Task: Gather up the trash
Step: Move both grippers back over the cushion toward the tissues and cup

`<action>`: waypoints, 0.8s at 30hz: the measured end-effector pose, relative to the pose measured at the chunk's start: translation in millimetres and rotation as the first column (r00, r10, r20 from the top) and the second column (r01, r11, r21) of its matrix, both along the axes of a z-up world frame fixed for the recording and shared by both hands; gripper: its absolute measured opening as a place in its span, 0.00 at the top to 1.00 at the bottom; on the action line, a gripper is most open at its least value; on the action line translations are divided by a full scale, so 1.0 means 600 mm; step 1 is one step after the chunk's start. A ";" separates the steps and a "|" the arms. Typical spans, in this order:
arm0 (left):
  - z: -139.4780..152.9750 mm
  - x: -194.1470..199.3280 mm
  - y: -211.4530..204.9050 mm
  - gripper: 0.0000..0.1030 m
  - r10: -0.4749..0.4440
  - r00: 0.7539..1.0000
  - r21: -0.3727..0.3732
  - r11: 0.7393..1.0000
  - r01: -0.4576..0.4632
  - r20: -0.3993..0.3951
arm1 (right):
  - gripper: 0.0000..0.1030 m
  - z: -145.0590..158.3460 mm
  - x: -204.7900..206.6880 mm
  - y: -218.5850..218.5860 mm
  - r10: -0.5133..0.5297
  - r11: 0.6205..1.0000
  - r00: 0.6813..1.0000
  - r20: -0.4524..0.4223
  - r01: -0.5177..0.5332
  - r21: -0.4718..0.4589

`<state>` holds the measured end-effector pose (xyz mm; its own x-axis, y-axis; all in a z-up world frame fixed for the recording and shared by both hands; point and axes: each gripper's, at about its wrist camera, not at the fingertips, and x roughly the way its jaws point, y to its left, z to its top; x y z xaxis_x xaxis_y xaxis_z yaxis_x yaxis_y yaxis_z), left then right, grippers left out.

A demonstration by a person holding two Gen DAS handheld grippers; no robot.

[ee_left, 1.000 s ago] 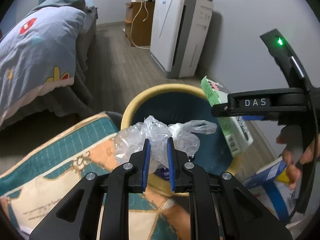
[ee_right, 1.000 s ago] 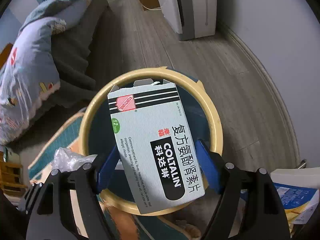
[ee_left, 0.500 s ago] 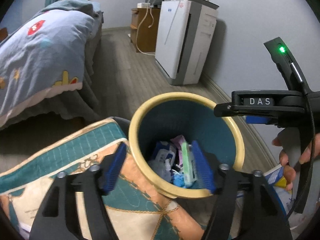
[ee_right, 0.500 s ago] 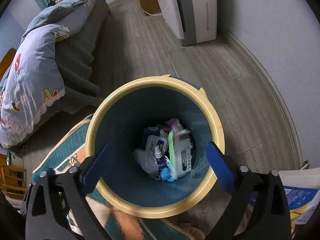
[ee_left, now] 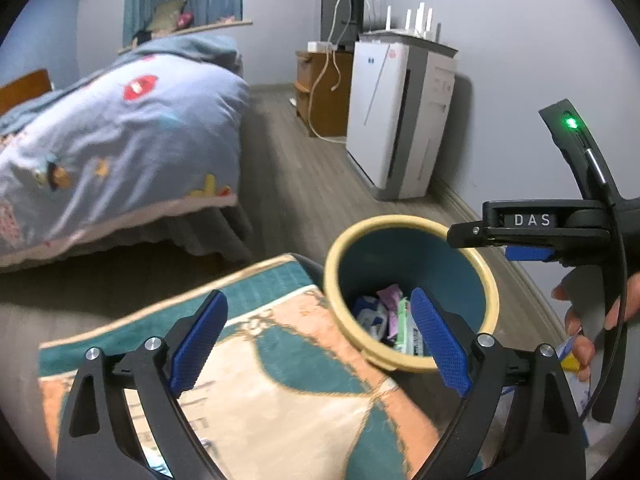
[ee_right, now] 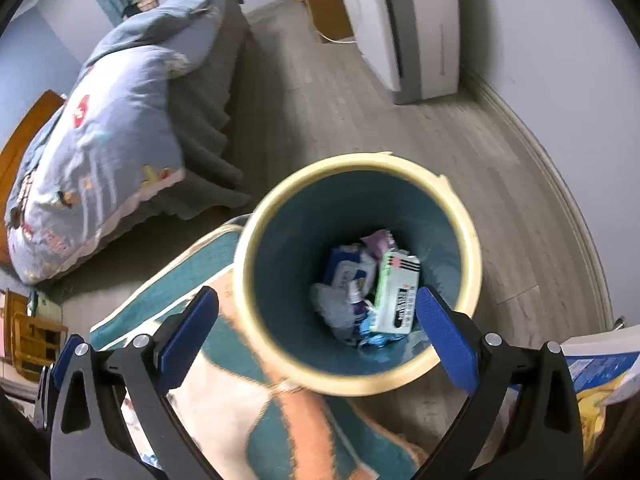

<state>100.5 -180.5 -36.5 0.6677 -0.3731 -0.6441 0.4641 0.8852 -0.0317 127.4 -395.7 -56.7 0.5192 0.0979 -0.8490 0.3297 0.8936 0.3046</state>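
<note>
Both grippers' jaws have just been opening and stand spread, nothing between them: left gripper (ee_left: 318, 344), right gripper (ee_right: 316, 334). Beyond the right fingers, the pale green-and-white cardboard medicine box (ee_right: 396, 292) lies in the yellow-rimmed teal plastic bin (ee_right: 472, 240): light, stiff, crushable, best pinched across its flat faces.

Motion blur softens the yellow-rimmed teal bin (ee_right: 360, 384) and the teal-and-peach patterned rug (ee_right: 256, 412) between the right tongs' arms. The green-and-white medicine box (ee_left: 406, 326) is half hidden behind the left tongs' blue pad (ee_left: 438, 344); its print is unreadable.
</note>
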 end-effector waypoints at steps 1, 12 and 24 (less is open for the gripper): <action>0.008 -0.010 0.010 0.10 0.002 1.000 0.006 1.000 -0.002 0.011 | 0.06 0.004 -0.004 0.010 0.009 1.000 1.000 0.006 -0.009 0.003; 0.042 -0.080 0.143 0.10 0.097 0.994 0.045 0.994 -0.099 0.039 | 0.06 0.016 -0.060 0.126 0.080 0.996 0.997 0.022 -0.081 0.049; 0.037 -0.114 0.340 0.10 0.320 0.947 0.045 0.946 -0.320 -0.013 | 0.06 -0.016 -0.087 0.275 0.252 0.967 0.968 -0.022 -0.252 -0.040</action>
<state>32.0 23.6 -14.6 0.7348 -0.1146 -0.6686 0.1558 0.9878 0.0019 75.0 -230.6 -66.5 0.4685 0.1882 -0.8632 0.0968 0.9602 0.2619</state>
